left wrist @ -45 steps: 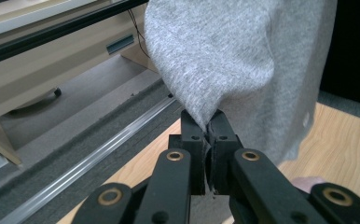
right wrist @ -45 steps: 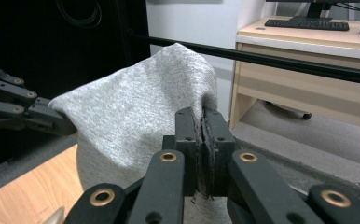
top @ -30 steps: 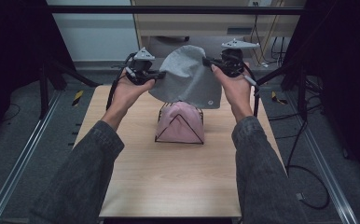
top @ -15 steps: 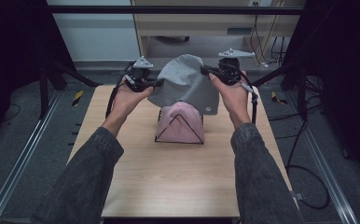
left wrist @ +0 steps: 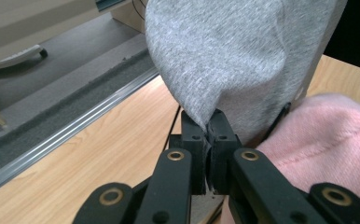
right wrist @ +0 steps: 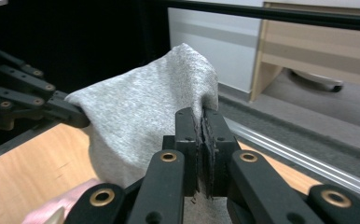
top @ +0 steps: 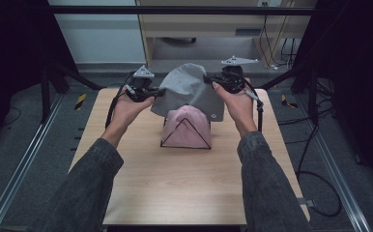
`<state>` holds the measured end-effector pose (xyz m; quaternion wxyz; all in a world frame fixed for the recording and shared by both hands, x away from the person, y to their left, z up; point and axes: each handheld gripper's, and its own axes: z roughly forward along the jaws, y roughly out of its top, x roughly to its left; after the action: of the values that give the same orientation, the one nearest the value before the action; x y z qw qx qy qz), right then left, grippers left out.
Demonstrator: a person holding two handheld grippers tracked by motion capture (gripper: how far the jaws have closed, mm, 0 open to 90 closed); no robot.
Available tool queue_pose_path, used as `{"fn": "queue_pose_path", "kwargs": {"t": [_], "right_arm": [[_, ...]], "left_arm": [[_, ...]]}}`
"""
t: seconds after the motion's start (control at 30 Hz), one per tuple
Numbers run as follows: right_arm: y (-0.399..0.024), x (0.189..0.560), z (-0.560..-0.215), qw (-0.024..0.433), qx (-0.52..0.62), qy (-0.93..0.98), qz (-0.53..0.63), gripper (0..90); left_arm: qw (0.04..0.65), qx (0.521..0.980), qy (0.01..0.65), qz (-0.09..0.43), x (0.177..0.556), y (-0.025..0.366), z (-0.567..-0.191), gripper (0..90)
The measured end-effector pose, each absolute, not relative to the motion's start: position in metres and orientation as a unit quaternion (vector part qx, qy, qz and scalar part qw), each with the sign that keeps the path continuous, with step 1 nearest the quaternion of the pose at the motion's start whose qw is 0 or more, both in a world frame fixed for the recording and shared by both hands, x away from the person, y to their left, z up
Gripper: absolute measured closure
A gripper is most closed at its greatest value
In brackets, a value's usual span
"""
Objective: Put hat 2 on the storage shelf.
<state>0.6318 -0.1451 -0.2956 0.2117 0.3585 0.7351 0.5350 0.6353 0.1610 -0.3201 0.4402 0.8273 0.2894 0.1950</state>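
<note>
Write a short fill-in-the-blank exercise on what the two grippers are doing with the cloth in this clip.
1. Both the left gripper and the right gripper are shut on the edge of the ____ cloth.
2. That cloth hangs over a ____ garment lying on the table.
3. A thin black frame on the garment forms a ____ shape.
4. The table has a light ____ top.

Missing words: grey; pink; triangle; wooden

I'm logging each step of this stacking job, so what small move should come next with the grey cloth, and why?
Probably lower both hands a little further. The left hand-held gripper and the right hand-held gripper are each shut on an edge of the grey cloth, which hangs spread above the pink folded cloth on the table, its lower edge just reaching the pink one.
</note>
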Motion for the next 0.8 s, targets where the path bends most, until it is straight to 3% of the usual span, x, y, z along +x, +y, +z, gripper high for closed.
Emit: {"fn": "queue_pose_path", "kwargs": {"t": [0.8], "right_arm": [[-0.135,0.615,-0.348,0.185,0.367,0.775,0.480,85.9]], "left_arm": [[0.426,0.833,0.312,0.165,0.610,0.179,-0.383,87.7]]}}
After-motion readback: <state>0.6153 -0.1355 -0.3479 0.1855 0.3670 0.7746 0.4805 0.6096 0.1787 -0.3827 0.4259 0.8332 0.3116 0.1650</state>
